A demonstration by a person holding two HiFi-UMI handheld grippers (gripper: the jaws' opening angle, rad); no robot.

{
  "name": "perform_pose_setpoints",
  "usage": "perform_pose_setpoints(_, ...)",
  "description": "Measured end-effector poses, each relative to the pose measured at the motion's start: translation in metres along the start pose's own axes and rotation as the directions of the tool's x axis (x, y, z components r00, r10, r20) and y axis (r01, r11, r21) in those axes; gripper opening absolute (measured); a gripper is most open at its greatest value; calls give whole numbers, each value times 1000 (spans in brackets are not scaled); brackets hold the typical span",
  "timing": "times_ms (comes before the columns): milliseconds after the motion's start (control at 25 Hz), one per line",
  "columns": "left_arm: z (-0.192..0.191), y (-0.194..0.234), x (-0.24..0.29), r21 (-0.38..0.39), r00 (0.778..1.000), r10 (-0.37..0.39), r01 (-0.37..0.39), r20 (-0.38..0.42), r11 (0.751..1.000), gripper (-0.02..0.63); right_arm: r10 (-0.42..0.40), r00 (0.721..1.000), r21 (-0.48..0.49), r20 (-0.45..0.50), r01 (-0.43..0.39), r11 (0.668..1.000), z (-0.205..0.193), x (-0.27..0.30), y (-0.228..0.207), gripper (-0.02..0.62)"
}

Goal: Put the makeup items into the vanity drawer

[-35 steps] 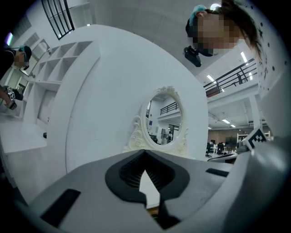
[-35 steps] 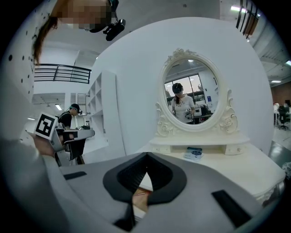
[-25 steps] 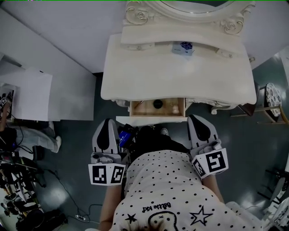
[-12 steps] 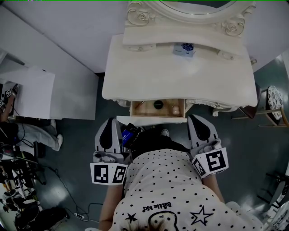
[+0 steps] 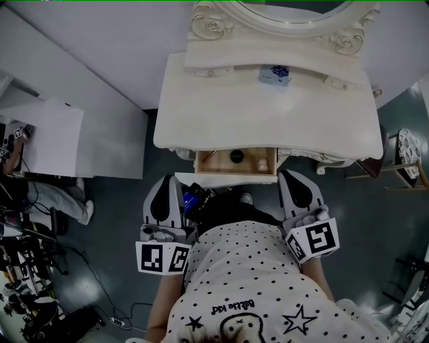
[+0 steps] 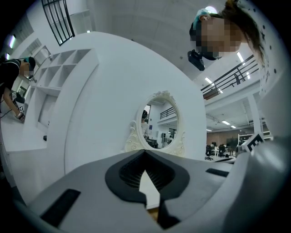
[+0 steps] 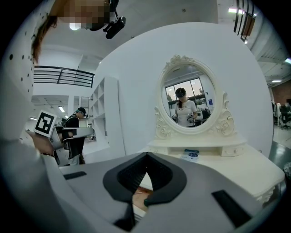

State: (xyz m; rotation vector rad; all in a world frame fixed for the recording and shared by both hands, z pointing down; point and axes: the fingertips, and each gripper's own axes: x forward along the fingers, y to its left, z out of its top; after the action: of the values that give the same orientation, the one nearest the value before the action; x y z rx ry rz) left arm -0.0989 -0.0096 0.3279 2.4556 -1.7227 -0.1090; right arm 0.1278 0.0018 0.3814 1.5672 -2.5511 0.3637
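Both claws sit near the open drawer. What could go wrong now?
The small blue-and-white box sits far back under the mirror; reaching for it, the person might bump the open drawer. The left gripper and right gripper are shut, so either could shove the box rather than grip it.

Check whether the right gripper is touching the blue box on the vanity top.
Apart. The head view shows the right gripper down by the drawer, with the bare vanity top between it and the blue box.
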Motion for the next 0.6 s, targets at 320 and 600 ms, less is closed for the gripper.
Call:
perform_pose_setpoints(320, -2, -4, -1, -6, 1000, -13, 13, -2, 1000, -5, 2, 1000, -5, -2, -2, 1000, -1, -1, 2, 8)
perform_pose_setpoints(600, -3, -8, -2, -6, 1000, -16, 16, -1, 1000, -5, 4, 1000, 0, 4, -4, 1000, -1, 0, -1, 8)
